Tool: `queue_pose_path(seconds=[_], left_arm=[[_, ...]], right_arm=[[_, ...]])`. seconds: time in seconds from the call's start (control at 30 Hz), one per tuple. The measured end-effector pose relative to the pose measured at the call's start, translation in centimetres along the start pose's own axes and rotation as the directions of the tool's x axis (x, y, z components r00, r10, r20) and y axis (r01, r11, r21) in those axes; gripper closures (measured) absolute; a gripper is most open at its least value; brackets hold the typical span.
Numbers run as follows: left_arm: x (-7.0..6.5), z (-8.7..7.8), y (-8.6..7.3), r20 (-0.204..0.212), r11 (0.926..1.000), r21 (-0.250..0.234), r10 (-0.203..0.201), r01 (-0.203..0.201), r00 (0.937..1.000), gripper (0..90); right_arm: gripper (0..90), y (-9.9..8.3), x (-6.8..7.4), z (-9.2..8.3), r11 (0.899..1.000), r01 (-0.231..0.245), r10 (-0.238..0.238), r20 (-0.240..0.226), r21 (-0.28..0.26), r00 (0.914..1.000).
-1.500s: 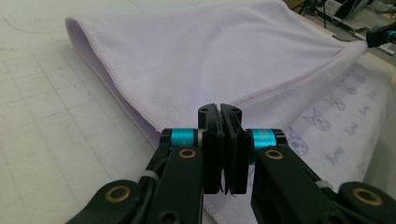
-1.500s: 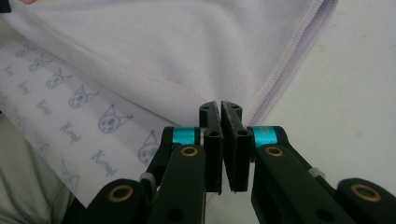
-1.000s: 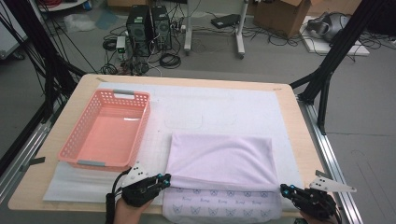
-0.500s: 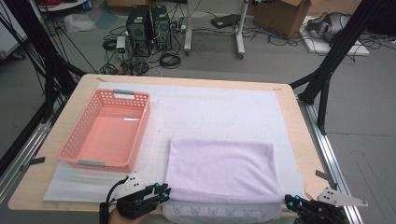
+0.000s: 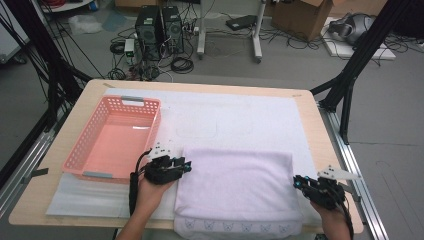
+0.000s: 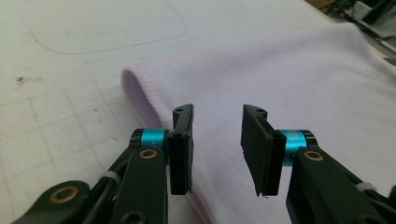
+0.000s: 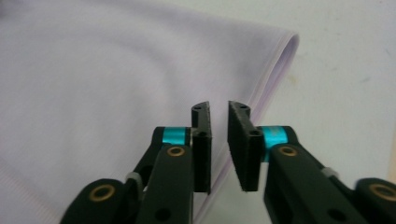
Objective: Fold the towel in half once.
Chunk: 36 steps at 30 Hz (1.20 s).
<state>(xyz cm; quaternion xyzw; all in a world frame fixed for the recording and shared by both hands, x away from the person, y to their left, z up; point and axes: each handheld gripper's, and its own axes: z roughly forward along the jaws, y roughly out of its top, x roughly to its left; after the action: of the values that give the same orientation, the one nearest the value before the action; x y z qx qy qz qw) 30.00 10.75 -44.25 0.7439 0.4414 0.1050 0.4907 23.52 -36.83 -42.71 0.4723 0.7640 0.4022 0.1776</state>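
The left gripper (image 6: pixel 217 149), whose flat black jaws have just been opening, holds them apart with nothing clamped, above the soft rounded fold of the lilac towel (image 5: pixel 235 187). The right gripper (image 7: pixel 219 149) shows a narrow gap, empty, over the towel's opposite folded edge. The fleecy rectangular towel lies on a white mat (image 5: pixel 250 115) near the tabletop's near edge, beside a perforated pink plastic basket (image 5: pixel 82 150).

No readable text, label, brand, number or sign anywhere. Just in front of the left gripper (image 5: pixel 184 165) and the right gripper (image 5: pixel 298 182), on the folded towel (image 5: pixel 235 187), a row of small printed motifs along the near hem, too small to make out, not lettering. Beyond both, faint ruled outlines on the white mat (image 5: pixel 240 117), without writing.
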Motion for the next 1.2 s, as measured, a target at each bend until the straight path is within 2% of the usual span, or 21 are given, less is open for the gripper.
queue_pose_path(seconds=[0.13,0.27,0.3,0.37,0.4,0.5,0.6,0.67,0.73,0.77,0.83,0.87,0.9,0.97,1.07,1.1,1.13,1.17,1.2], left_arm=[[0.7,1.4,-0.1,-0.073,0.9993,0.026,-0.023,0.025,0.9971,66.2],[0.8,1.7,0.0,-0.099,0.9985,0.031,-0.041,0.044,0.9943,72.0],[0.8,1.7,0.0,-0.107,0.9982,0.029,-0.048,0.052,0.9931,72.1],[0.8,1.6,0.0,-0.110,0.9986,0.023,-0.045,0.048,0.9929,71.0],[0.7,1.6,0.0,-0.109,0.9990,0.013,-0.041,0.043,0.9932,68.2],[0.7,1.4,0.1,-0.112,0.9997,-0.016,-0.020,0.019,0.9935,56.9],[0.9,1.4,0.1,-0.135,0.9993,-0.024,-0.033,0.030,0.9903,48.8],[0.9,1.6,0.1,-0.132,0.9996,-0.007,-0.029,0.029,0.9908,47.5],[0.7,2.1,0.3,-0.120,0.9981,0.054,-0.024,0.031,0.9925,47.0],[0.4,2.3,0.3,-0.131,0.9981,0.062,-0.001,0.009,0.9914,45.5],[0.0,2.6,0.4,-0.144,0.9972,0.074,0.018,-0.008,0.9894,45.2],[-0.3,2.7,0.4,-0.158,0.9963,0.081,0.042,-0.030,0.9865,46.6],[-0.6,2.8,0.4,-0.183,0.9936,0.093,0.080,-0.064,0.9798,49.1],[-0.8,2.8,0.4,-0.197,0.9923,0.097,0.096,-0.078,0.9756,55.2],[-1.0,3.0,0.4,-0.183,0.9909,0.097,0.110,-0.094,0.9769,66.1],[-1.0,3.0,0.4,-0.183,0.9909,0.097,0.110,-0.094,0.9769,68.5],[-1.0,3.0,0.4,-0.168,0.9905,0.100,0.111,-0.095,0.9796,68.5],[-0.9,3.0,0.4,-0.148,0.9907,0.098,0.108,-0.094,0.9830,75.6],[-0.9,3.0,0.4,-0.136,0.9907,0.099,0.106,-0.093,0.9850,78.2]], right_arm=[[87.9,1.4,-1.0,3.0,1.000,-0.023,0.023,-0.007,0.009,0.9997],[88.2,2.1,-1.4,5.7,0.998,-0.007,0.006,0.016,0.062,0.9999],[88.1,2.2,-1.5,5.8,0.999,-0.012,0.011,0.024,0.052,0.9997],[88.0,2.3,-1.8,5.8,0.999,-0.021,0.017,0.080,0.048,0.9967],[87.3,2.2,-2.1,5.6,0.998,-0.040,0.035,0.096,0.046,0.9948],[79.9,2.1,-2.5,5.1,0.997,-0.071,0.067,0.101,0.033,0.9926],[69.4,2.1,-2.6,4.4,0.995,-0.097,0.096,0.110,0.007,0.9893],[63.9,2.1,-2.5,4.3,0.995,-0.099,0.097,0.114,0.013,0.9887],[58.1,2.0,-2.4,4.7,0.995,-0.088,0.082,0.120,0.045,0.9895],[57.4,2.0,-2.2,5.0,0.995,-0.080,0.072,0.117,0.066,0.9905],[56.9,1.9,-1.9,5.1,0.996,-0.063,0.055,0.128,0.066,0.9902],[57.2,2.0,-1.8,5.2,0.996,-0.059,0.050,0.126,0.067,0.9907],[59.3,2.0,-1.7,5.2,0.996,-0.055,0.046,0.128,0.071,0.9907],[64.0,2.1,-1.6,5.3,0.996,-0.057,0.049,0.113,0.074,0.9924],[74.2,2.2,-1.7,5.3,0.994,-0.074,0.067,0.080,0.086,0.9946],[74.2,2.2,-1.7,5.3,0.994,-0.074,0.067,0.080,0.086,0.9946],[79.7,2.3,-1.7,5.3,0.993,-0.076,0.070,0.065,0.094,0.9954],[82.8,2.3,-1.7,5.3,0.991,-0.092,0.088,0.046,0.099,0.9951],[83.3,2.3,-1.8,5.4,0.990,-0.102,0.099,0.039,0.096,0.9943]])
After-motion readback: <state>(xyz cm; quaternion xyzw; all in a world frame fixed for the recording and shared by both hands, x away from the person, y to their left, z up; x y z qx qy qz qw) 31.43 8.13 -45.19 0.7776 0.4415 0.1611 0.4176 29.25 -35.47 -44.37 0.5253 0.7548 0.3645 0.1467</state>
